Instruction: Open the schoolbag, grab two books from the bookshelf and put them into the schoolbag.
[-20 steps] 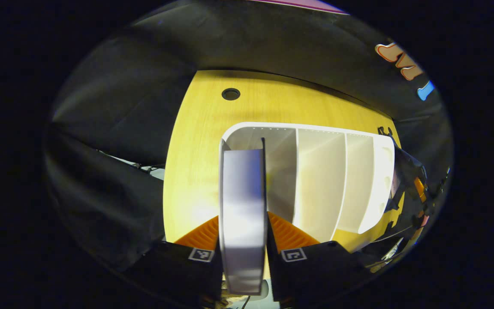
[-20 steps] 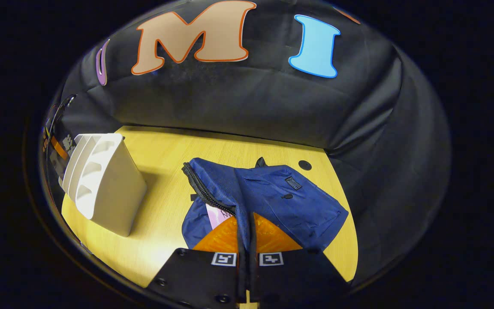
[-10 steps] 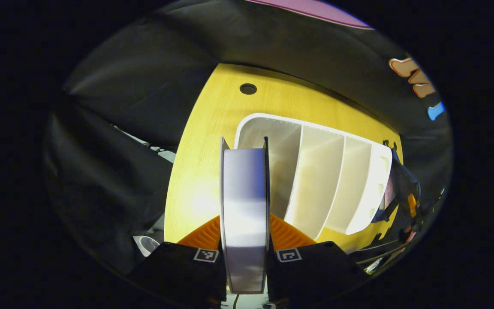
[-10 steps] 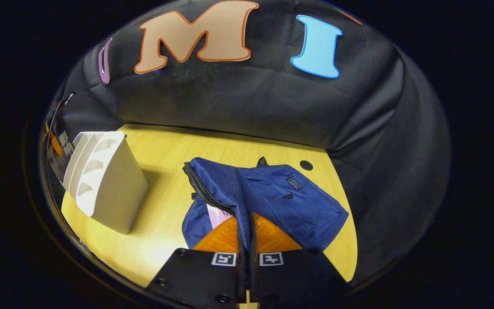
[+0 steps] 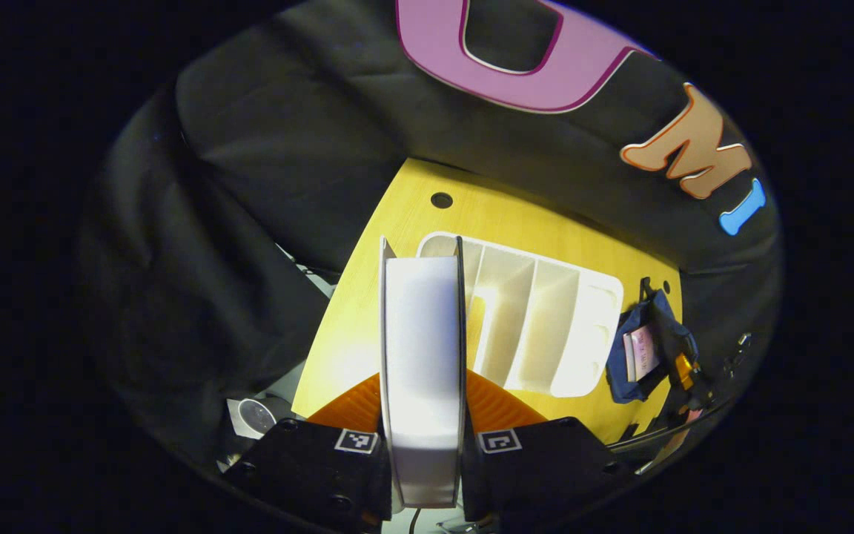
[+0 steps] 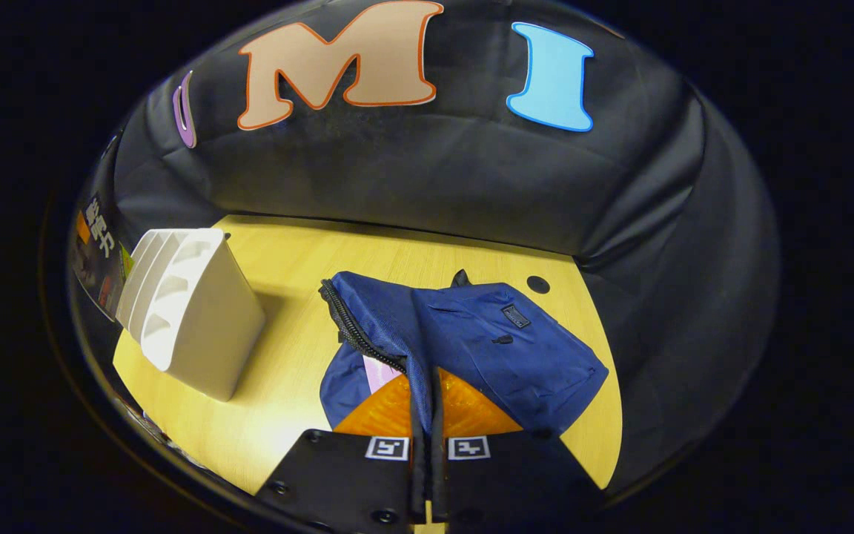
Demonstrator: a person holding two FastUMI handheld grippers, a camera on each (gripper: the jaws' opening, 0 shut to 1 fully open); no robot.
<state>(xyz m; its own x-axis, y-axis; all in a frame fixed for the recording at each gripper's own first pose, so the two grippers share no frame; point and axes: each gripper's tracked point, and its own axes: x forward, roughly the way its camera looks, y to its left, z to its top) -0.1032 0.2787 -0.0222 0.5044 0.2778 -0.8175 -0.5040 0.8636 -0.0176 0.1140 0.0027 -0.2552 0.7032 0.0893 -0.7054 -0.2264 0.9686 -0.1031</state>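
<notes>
Our left gripper [image 5: 422,415] has its fingers clamped on a book [image 5: 422,371] above the desk [image 5: 368,311], the shelf [image 5: 538,326] just beyond, while our right gripper [image 6: 427,430] pinches the bag's [image 6: 501,348] flap.

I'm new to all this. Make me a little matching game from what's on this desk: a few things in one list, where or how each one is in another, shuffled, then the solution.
Things:
1. book
2. schoolbag
3. white bookshelf
4. round hole

States:
A. lying on the yellow desk, zip open, its flap pinched by the right tongs
B. standing on the desk with bare slots
C. clamped edge-up in the left tongs
D. set in the desk top beyond the bag

Pairs: 1-C, 2-A, 3-B, 4-D
</notes>
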